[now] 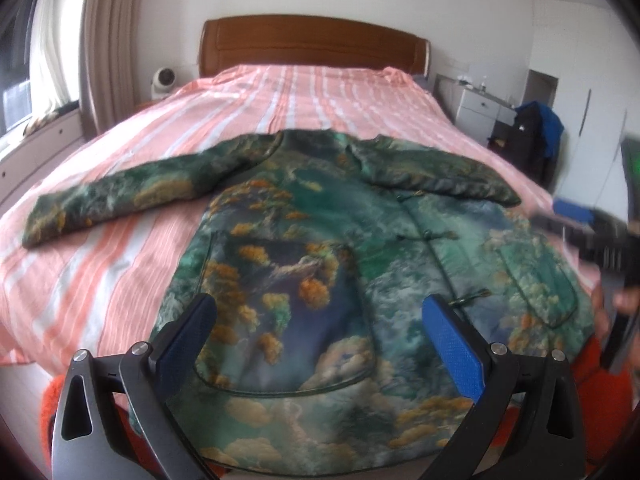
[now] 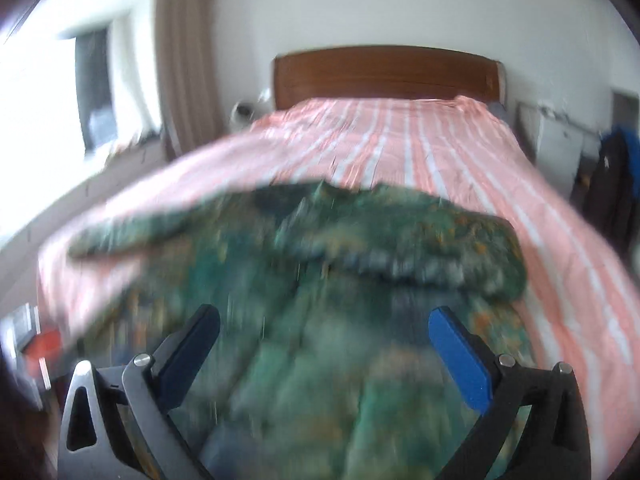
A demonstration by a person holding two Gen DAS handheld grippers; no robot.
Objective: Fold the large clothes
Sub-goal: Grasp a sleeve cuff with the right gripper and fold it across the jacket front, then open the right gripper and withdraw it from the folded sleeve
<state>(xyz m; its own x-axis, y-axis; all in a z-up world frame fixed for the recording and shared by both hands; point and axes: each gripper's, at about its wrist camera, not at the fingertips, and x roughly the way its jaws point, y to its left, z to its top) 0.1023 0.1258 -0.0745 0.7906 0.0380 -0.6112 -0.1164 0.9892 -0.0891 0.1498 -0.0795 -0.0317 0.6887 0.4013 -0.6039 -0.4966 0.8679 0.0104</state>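
Observation:
A large green padded jacket [image 1: 320, 264] with orange tree and cloud print lies face up on the bed, hem toward me. Its left sleeve [image 1: 108, 200] stretches out to the left; its right sleeve [image 1: 436, 172] is folded across the chest. My left gripper [image 1: 320, 308] is open and empty above the hem. My right gripper [image 2: 324, 320] is open and empty over the jacket [image 2: 320, 300], which is blurred in the right wrist view. The right gripper also shows at the right edge of the left wrist view [image 1: 592, 228].
The bed has a pink and white striped cover [image 1: 304, 96] and a brown wooden headboard [image 1: 312, 44]. A white nightstand [image 1: 480, 108] and dark bags [image 1: 536, 140] stand at the right. A curtain and window [image 1: 52, 52] are at the left.

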